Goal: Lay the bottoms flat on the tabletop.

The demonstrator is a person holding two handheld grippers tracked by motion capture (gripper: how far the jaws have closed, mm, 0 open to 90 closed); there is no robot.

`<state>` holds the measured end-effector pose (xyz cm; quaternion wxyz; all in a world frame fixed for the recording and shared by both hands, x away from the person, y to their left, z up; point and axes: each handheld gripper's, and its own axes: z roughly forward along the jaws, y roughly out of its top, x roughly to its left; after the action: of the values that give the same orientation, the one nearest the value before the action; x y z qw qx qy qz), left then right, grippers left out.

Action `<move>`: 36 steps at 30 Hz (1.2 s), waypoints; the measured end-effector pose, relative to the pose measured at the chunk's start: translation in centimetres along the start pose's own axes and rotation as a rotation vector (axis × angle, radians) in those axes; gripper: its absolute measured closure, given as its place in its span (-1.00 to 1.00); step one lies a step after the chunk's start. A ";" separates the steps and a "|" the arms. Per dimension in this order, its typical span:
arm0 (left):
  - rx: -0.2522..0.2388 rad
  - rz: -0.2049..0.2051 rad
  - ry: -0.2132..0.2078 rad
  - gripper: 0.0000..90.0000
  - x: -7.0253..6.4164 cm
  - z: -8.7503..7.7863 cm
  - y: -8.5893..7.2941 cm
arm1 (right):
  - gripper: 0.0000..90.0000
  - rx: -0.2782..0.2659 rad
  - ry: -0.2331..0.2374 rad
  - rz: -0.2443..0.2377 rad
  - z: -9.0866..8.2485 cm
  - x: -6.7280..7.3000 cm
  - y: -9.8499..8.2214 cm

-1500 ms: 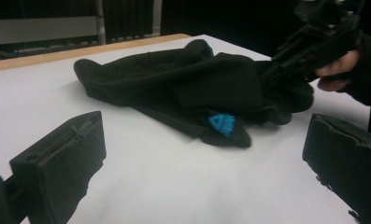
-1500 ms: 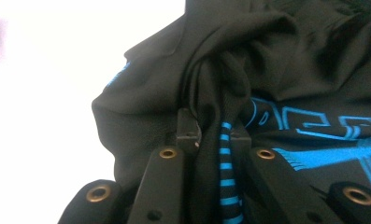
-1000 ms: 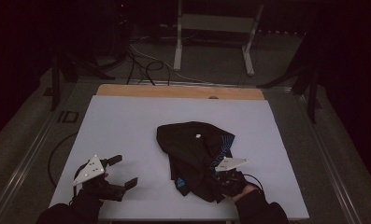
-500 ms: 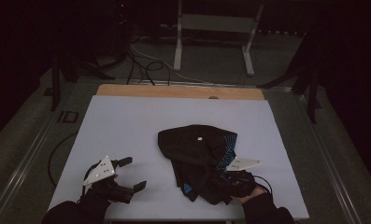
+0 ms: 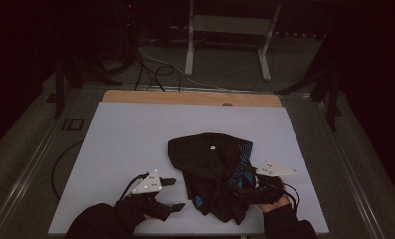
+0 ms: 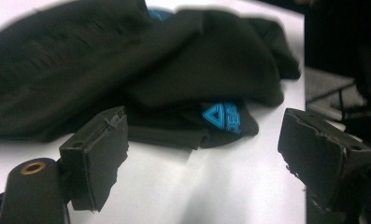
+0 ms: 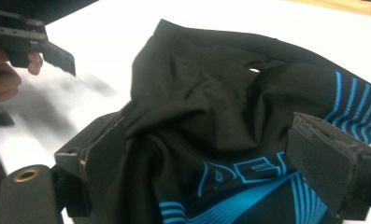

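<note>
Black sports garment [image 5: 212,172] with turquoise stripes and lettering, crumpled in a heap on the white table top [image 5: 125,144], right of centre and reaching down close to the near edge. Bunched rather than spread, so probably mid-way through being straightened or folded.

Right gripper [image 5: 246,194] low at the garment's near right side, close to the near right part of the table. Jaws have just been opening and now stand wide. In the right gripper view, folds of printed cloth [image 7: 230,140] lie between the pads, draped against the left one; no pinch visible, so cloth apparently let go to settle where it fell.

Left gripper [image 5: 172,193] near the near edge, just left of the heap, pointed across at it. Jaws have just been closing a little, yet remain well apart with bare table between them. In the left gripper view, hem with the turquoise triangle logo [image 6: 220,116] straight ahead, beyond the pads, untouched. Aim likely chosen for that loose lower edge, the easiest place to catch a single layer.

Judged next: nip that hem and draw it toward the near left corner to flatten the pile; risk of catching several layers at once.
</note>
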<state>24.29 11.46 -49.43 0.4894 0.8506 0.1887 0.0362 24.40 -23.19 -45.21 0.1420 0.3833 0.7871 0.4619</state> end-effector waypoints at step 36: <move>0.176 0.049 0.087 0.96 1.3 3.6 1.3 | 0.91 0.231 -0.103 0.156 1.9 -3.7 -4.1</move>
<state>26.73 8.35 -50.32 0.4032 0.8923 0.1914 0.0682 26.08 -25.89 -50.17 0.1012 0.4803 0.7944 0.3577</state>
